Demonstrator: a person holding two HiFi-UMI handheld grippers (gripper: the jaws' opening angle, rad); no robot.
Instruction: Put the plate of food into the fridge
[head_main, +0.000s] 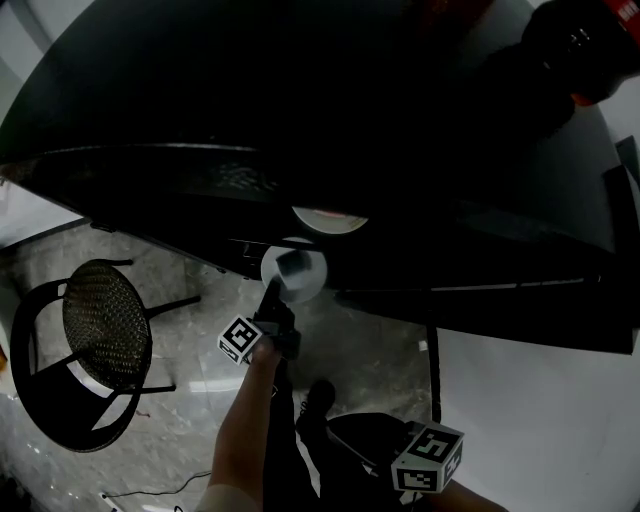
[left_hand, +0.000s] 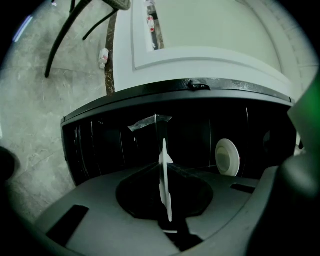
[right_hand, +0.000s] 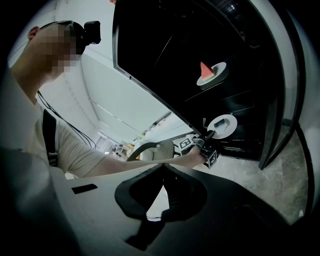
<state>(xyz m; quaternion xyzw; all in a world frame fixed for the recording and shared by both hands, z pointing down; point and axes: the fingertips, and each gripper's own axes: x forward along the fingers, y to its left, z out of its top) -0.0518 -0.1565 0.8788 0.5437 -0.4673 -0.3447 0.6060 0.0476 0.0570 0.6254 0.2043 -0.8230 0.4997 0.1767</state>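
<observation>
My left gripper (head_main: 283, 283) is shut on the rim of a white plate (head_main: 296, 272) and holds it at the front of the open, dark fridge (head_main: 300, 120). In the left gripper view that plate (left_hand: 164, 177) stands edge-on between the shut jaws. A second plate (right_hand: 210, 73) with a red wedge of food sits on a higher shelf inside; it also shows in the head view as a plate (head_main: 328, 219) and in the left gripper view as a plate (left_hand: 227, 157). My right gripper (right_hand: 162, 172) hangs back, low, shut and empty; its marker cube (head_main: 430, 458) shows at the bottom.
A black mesh chair (head_main: 95, 340) stands on the pale stone floor (head_main: 180, 400) to the left. The fridge's dark door panel (right_hand: 295, 90) stands open on the right. A white surface (head_main: 540, 430) fills the lower right. The person's arm (head_main: 240, 430) reaches forward.
</observation>
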